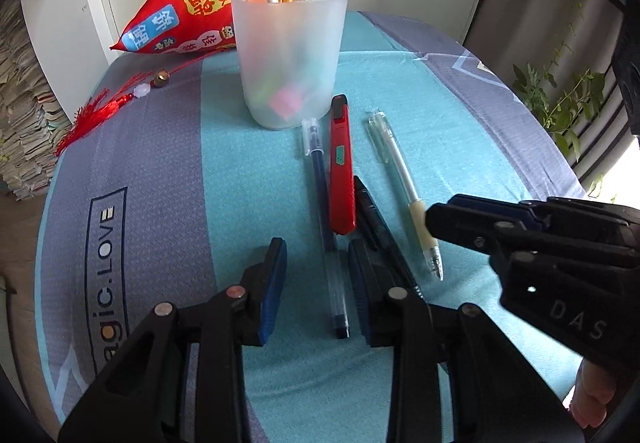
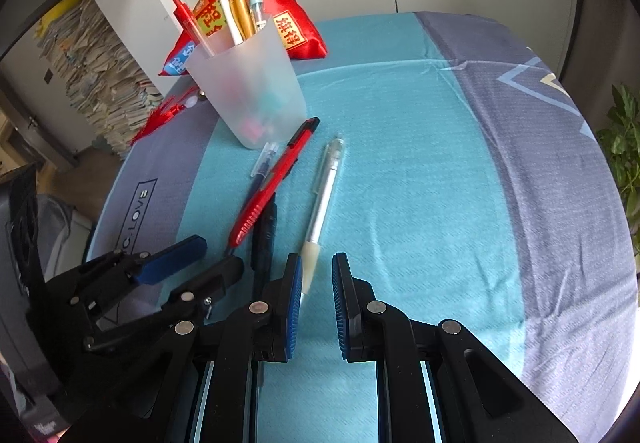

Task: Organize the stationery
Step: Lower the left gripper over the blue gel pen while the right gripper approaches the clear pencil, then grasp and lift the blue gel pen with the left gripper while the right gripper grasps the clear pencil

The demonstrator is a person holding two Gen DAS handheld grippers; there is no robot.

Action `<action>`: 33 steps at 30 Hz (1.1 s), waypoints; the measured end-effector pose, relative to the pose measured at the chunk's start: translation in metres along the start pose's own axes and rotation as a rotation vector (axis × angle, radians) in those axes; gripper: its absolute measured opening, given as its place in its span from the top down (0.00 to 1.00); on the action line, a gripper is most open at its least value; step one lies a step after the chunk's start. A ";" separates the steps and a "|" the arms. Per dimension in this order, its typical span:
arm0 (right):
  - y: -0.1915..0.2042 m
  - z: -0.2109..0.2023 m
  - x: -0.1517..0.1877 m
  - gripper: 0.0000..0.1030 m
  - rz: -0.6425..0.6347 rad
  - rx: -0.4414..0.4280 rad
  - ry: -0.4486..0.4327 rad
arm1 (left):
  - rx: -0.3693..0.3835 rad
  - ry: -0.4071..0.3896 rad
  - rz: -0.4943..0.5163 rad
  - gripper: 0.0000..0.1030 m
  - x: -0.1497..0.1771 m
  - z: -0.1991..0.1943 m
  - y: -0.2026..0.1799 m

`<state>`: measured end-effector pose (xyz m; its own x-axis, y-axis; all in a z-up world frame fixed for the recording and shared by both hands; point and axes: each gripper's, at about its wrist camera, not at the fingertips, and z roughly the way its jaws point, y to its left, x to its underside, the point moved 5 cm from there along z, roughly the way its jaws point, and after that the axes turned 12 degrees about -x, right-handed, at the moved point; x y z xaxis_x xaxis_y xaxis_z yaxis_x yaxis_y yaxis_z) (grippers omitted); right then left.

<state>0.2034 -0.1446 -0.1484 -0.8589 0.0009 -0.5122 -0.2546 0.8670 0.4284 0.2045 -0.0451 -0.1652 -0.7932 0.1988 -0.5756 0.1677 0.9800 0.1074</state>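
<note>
We judged the step in hand to be the pick-up of another loose pen for the frosted cup (image 1: 290, 55), which stood upright at the far side of the table (image 1: 460, 103) with several pens already in it. Four things lay just in front of the cup, side by side on the cloth: a blue pen (image 1: 320, 183), a red utility knife (image 1: 342, 171), a black pen (image 1: 370, 211) partly hidden beside the knife, and a white pen (image 1: 400, 167) with a cream grip.

The left gripper (image 1: 317, 245) pointed down over the near end of the blue pen. Its fingers (image 1: 272, 283) stood apart, one on each side of the barrel, and neither pad pressed on it. The right gripper (image 2: 317, 259) hung close over the tip of the white pen. Its fingers (image 2: 294, 303) were drawn nearly together, with only a narrow slit between them and nothing clamped in it.

We thought the next move called for the left fingers to settle squarely across the blue pen and close without catching the black pen, which lay right against the inner finger. The pen would then need lifting clear of the knife and tipping upright over the cup's rim.
</note>
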 end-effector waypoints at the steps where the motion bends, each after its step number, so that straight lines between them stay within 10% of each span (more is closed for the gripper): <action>1: 0.002 0.003 0.000 0.86 -0.001 -0.005 0.004 | 0.000 0.000 -0.002 0.74 0.000 0.000 0.000; 8: 0.005 0.015 0.000 0.86 -0.010 0.045 0.024 | 0.005 0.003 -0.014 0.95 0.002 -0.001 0.003; 33: 0.000 -0.051 0.072 0.89 -0.112 0.127 0.112 | 0.054 -0.002 0.005 0.91 0.067 -0.068 0.034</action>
<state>0.1191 -0.1695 -0.1473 -0.8740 -0.1481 -0.4627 -0.2994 0.9143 0.2729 0.1171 0.0022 -0.1453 -0.7910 0.2036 -0.5769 0.2027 0.9770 0.0668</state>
